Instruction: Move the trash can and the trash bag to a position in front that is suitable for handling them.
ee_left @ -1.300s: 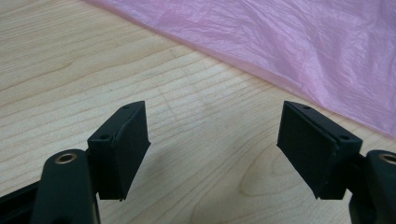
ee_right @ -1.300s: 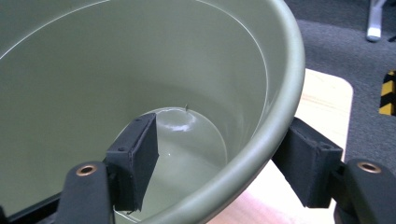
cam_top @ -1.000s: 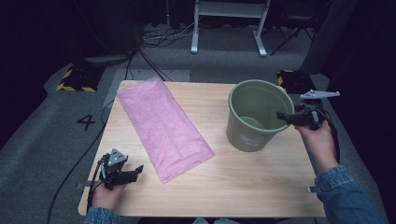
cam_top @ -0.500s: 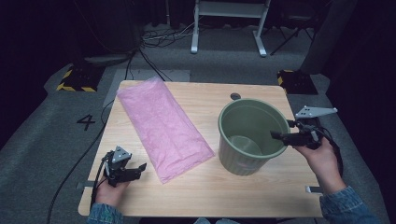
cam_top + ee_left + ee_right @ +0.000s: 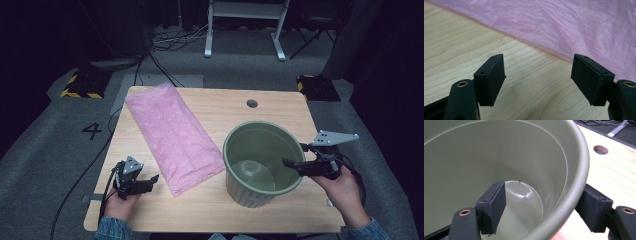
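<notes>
Two tongs work the tabletop (image 5: 280, 105). The right tongs (image 5: 292, 165) straddle the green bucket's (image 5: 260, 165) rim, one jaw inside, one outside, at the near right. The left tongs (image 5: 150, 181) hover spread just beside the pink bag (image 5: 172, 135), which lies flat left of the bucket.

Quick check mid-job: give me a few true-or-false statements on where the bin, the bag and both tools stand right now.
1. The right tool straddles the green bin's rim, one jaw inside, one outside. True.
2. The left tool is shut on the pink bag. False: it is open over bare table, near the bag's edge.
3. The bin holds rubbish. False: it looks empty.
4. The bag lies flat on the table. True.
</notes>
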`<state>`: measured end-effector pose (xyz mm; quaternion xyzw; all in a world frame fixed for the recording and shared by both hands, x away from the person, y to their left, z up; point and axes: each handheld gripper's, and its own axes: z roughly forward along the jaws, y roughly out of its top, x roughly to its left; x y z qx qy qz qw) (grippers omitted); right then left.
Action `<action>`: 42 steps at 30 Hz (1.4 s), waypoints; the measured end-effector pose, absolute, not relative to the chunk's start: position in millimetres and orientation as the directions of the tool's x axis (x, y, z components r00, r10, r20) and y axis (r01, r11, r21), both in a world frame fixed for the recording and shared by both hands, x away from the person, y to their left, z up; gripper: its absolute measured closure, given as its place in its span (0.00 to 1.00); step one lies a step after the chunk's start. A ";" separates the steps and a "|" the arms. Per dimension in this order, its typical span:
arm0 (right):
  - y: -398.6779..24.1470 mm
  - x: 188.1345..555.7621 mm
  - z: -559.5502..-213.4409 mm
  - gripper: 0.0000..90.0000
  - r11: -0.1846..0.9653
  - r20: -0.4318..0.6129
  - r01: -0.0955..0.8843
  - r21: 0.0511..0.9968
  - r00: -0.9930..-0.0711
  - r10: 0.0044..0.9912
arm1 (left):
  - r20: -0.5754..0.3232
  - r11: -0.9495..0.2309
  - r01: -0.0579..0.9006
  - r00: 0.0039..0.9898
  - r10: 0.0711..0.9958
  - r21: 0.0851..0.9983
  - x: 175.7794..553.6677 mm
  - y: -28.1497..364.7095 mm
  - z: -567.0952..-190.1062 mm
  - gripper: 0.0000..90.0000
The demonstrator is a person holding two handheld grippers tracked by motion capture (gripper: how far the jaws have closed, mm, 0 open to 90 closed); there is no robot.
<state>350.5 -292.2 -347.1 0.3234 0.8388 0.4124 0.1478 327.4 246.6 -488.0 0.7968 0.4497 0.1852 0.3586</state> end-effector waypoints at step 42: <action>-323.9 334.6 -365.6 0.39 0.446 -0.093 0.384 0.808 -0.664 0.741 | -0.019 -0.343 0.577 0.529 0.849 0.741 322.2 245.6 -487.2 0.31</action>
